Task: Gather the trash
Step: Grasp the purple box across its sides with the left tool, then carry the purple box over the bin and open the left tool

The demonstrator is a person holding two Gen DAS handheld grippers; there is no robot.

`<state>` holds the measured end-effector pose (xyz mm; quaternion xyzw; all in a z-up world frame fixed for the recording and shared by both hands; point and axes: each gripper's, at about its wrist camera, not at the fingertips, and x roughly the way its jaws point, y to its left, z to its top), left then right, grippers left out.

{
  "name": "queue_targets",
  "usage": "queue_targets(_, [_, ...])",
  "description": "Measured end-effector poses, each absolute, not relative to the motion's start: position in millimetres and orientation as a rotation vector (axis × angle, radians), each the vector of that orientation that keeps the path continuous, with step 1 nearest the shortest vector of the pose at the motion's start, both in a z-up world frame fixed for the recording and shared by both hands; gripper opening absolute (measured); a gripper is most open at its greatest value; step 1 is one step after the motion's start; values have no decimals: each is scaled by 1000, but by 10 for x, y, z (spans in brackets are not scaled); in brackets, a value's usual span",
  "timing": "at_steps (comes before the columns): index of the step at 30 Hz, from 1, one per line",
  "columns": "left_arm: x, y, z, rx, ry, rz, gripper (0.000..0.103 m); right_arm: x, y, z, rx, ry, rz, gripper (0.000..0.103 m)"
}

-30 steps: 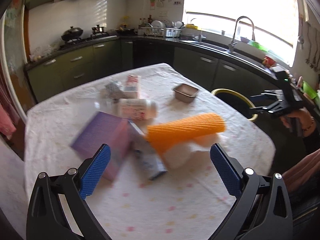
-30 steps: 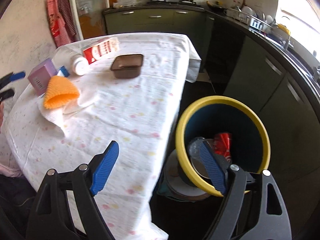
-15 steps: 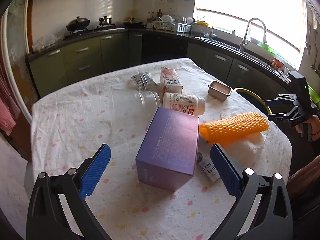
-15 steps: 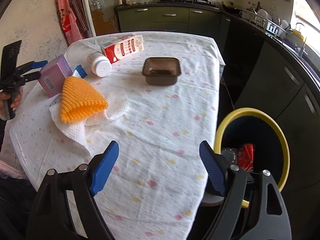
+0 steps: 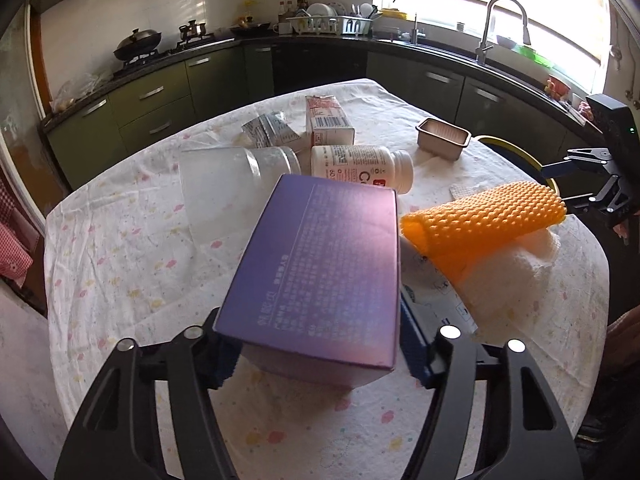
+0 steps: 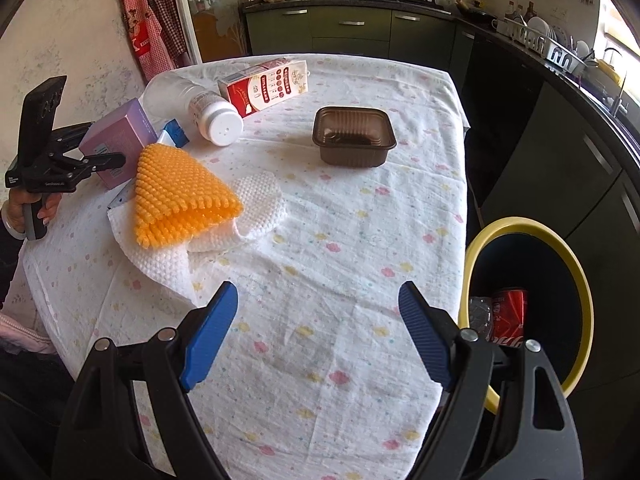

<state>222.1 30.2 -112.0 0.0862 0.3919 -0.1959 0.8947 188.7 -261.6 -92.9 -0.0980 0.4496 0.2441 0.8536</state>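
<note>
Yellow-rimmed bin (image 6: 480, 240) holds red can (image 6: 510, 316); brown tray (image 6: 354, 140) looks empty.

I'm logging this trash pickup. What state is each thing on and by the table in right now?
Purple box: lying flat, left gripper jaws just closed on its sides.
Right gripper: open, empty, over the tablecloth.
White bottle: on its side, capped.
Clear jar: on its side.
Carton: lying down.
Brown tray: upright, open.
Bin: open, red can inside.
</note>
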Motion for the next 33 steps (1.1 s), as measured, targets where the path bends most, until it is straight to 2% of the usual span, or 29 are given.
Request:
queue_targets(4, [2185, 307, -1118, 161, 816, -395, 56, 1859, -2628, -912, -200, 937, 515, 78])
queue_targets(22, [1719, 249, -744, 157, 746, -307, 54, 1680, -2712, -912, -174, 920, 523, 78])
queue_targets(33, [1530, -410, -322, 187, 712, -389, 54, 1493, -3028, -915, -97, 882, 492, 78])
